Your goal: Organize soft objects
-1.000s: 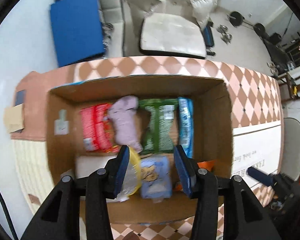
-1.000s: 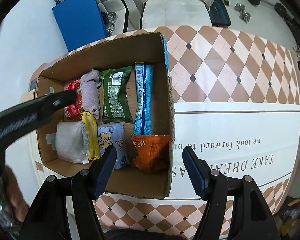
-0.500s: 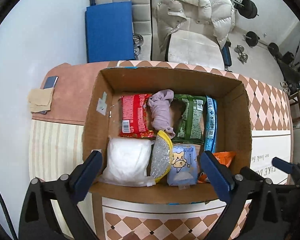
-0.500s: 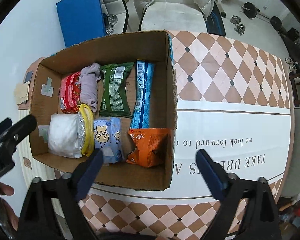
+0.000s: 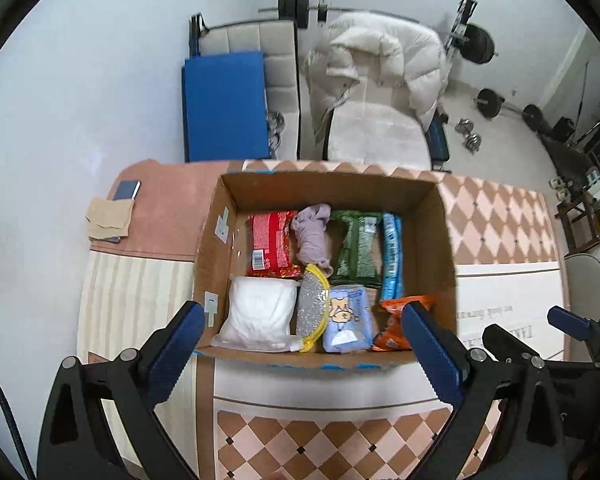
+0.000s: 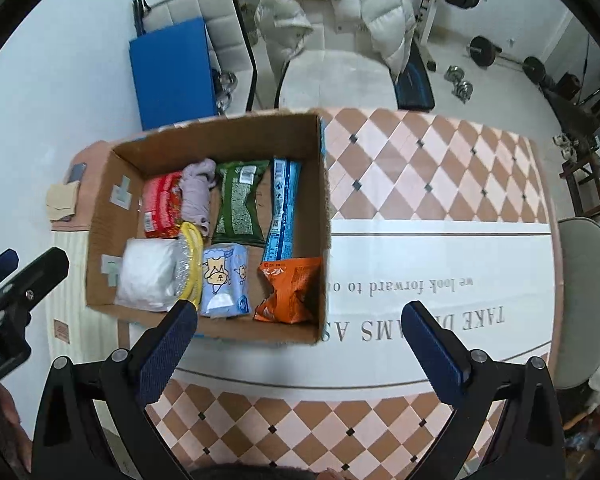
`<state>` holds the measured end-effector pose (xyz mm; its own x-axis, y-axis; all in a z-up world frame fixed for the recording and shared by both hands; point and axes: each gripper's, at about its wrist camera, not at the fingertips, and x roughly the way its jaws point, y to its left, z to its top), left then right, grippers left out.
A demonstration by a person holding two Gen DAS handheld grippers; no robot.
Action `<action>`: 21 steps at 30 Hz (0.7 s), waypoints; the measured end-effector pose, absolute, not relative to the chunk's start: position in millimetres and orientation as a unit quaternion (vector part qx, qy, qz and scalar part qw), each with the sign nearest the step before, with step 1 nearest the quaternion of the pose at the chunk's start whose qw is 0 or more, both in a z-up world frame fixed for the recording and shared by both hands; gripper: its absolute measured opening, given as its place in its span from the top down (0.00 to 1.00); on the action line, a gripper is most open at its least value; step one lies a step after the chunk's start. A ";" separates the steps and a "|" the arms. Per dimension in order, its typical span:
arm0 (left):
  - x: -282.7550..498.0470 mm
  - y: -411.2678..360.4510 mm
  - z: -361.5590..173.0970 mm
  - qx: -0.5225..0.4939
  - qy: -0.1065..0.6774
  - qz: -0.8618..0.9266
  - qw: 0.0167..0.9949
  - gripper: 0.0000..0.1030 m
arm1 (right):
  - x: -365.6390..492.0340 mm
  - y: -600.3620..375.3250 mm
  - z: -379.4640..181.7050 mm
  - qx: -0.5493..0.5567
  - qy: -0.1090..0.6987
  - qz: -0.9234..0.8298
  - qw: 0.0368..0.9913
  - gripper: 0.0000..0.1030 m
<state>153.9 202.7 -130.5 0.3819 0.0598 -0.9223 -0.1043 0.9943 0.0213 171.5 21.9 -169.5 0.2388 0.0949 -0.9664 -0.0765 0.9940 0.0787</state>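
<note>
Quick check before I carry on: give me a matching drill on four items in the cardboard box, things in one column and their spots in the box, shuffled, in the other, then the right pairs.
Seen from the left wrist, near means the gripper side.

Things
1. red packet
2. white pouch
3. orange packet
4. purple cloth

Places
A. near right corner
B. far row, between the red and green packets
C. far left corner
D. near left corner

Pairs: 1-C, 2-D, 3-A, 4-B
</note>
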 end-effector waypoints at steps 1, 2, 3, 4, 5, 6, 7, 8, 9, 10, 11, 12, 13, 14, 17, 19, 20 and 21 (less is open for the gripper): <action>147.9 200.3 -122.1 -0.019 0.549 0.048 0.834 0.02 | 166.7 19.9 -161.6 0.007 0.609 0.055 0.791 0.00; 142.3 197.9 -113.9 -0.019 0.544 0.045 0.838 0.02 | 160.5 17.2 -151.6 0.007 0.602 0.056 0.796 0.00; 136.5 195.4 -106.7 -0.017 0.538 0.044 0.841 0.02 | 153.1 13.7 -139.7 0.007 0.593 0.056 0.803 0.00; 130.3 192.6 -99.2 -0.014 0.534 0.043 0.844 0.02 | 147.0 11.1 -130.1 0.006 0.586 0.055 0.809 0.00; 124.9 190.3 -93.3 -0.012 0.530 0.042 0.847 0.02 | 142.0 9.5 -122.6 0.005 0.580 0.054 0.812 0.00; 119.4 188.7 -87.6 -0.012 0.526 0.039 0.849 0.02 | 134.7 6.9 -110.9 0.005 0.572 0.055 0.818 0.00; 114.1 187.7 -82.0 -0.013 0.523 0.038 0.851 0.02 | 129.6 5.4 -102.6 0.004 0.567 0.056 0.822 0.00; 107.8 186.1 -76.1 -0.014 0.519 0.036 0.854 0.02 | 124.3 4.5 -94.0 0.002 0.560 0.056 0.826 0.00; 101.6 184.2 -69.5 -0.014 0.514 0.034 0.857 0.02 | 119.2 4.4 -85.5 -0.001 0.554 0.056 0.830 0.00; 97.3 183.0 -65.0 -0.014 0.511 0.033 0.859 0.02 | 112.4 4.0 -75.6 -0.004 0.547 0.057 0.835 0.00; 91.7 181.5 -58.8 -0.013 0.506 0.032 0.862 0.02 | 105.7 3.6 -66.5 -0.007 0.539 0.058 0.840 0.00; 87.8 180.6 -54.6 -0.013 0.504 0.031 0.863 0.02 | 99.6 5.1 -58.2 -0.009 0.533 0.059 0.844 0.00; 83.2 179.3 -49.1 -0.012 0.501 0.029 0.865 0.02 | 94.6 5.2 -51.5 -0.011 0.528 0.060 0.847 0.00; 79.4 178.6 -43.7 -0.012 0.498 0.027 0.867 0.02 | 88.4 5.9 -43.7 -0.013 0.523 0.060 0.850 0.00; 66.3 176.5 -29.1 -0.010 0.487 0.026 0.873 0.02 | 74.3 5.8 -25.2 -0.018 0.511 0.062 0.857 0.00; 58.4 176.1 -21.4 -0.008 0.478 0.028 0.878 0.02 | 65.2 5.5 -13.6 -0.020 0.501 0.064 0.863 0.00; 55.7 176.3 -17.9 -0.008 0.475 0.031 0.880 0.02 | 61.1 5.1 -8.4 -0.020 0.496 0.064 0.866 0.00; 53.4 176.7 -15.4 -0.009 0.472 0.034 0.881 0.02 | 57.5 4.6 -4.1 -0.020 0.493 0.065 0.868 0.00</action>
<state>53.4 176.7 -15.4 0.5515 0.0510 -0.8326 -0.0674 0.9976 0.0165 57.5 4.6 -4.1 0.5060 0.0923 -0.8576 -0.1321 0.9908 0.0287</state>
